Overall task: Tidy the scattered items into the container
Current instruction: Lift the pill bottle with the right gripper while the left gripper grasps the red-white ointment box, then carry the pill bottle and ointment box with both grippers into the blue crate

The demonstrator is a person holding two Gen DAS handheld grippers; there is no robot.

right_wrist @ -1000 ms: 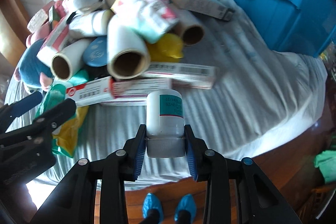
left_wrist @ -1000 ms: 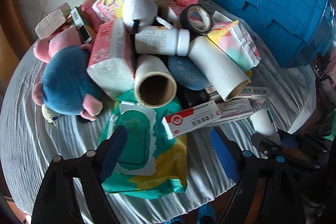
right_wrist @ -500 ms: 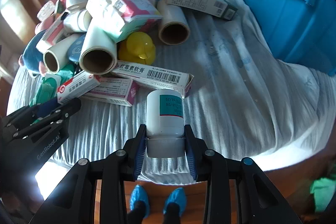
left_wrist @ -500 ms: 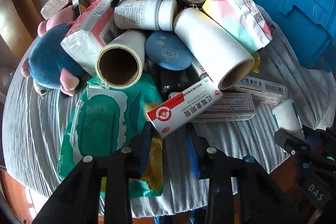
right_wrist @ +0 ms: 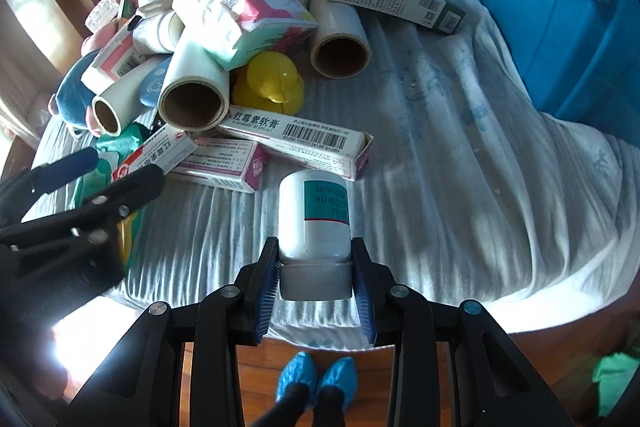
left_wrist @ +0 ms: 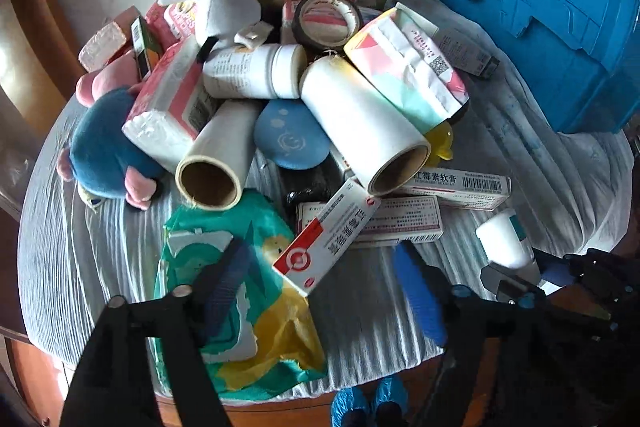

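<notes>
Right wrist view: my right gripper (right_wrist: 315,281) is clamped on the cap of the white bottle (right_wrist: 314,215). My left gripper (left_wrist: 320,291), jaws just reopened, straddles the red-and-white box (left_wrist: 326,237) without pressing it. Risk: the bottle pivoting out during transfer to the blue container (right_wrist: 560,7), since only its cap is held.

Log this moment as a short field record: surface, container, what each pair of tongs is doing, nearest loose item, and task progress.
surface: round table under a white cloth
container: blue crate, at the table's far right
right tongs: shut on a white bottle, gripped at its grey cap
left tongs: jaws just reopened, nothing gripped, red-and-white box between them
pile: rolls, boxes, tissue packs, plush toys heaped on the cloth
progress: bottle lifted, not yet in the crate
</notes>
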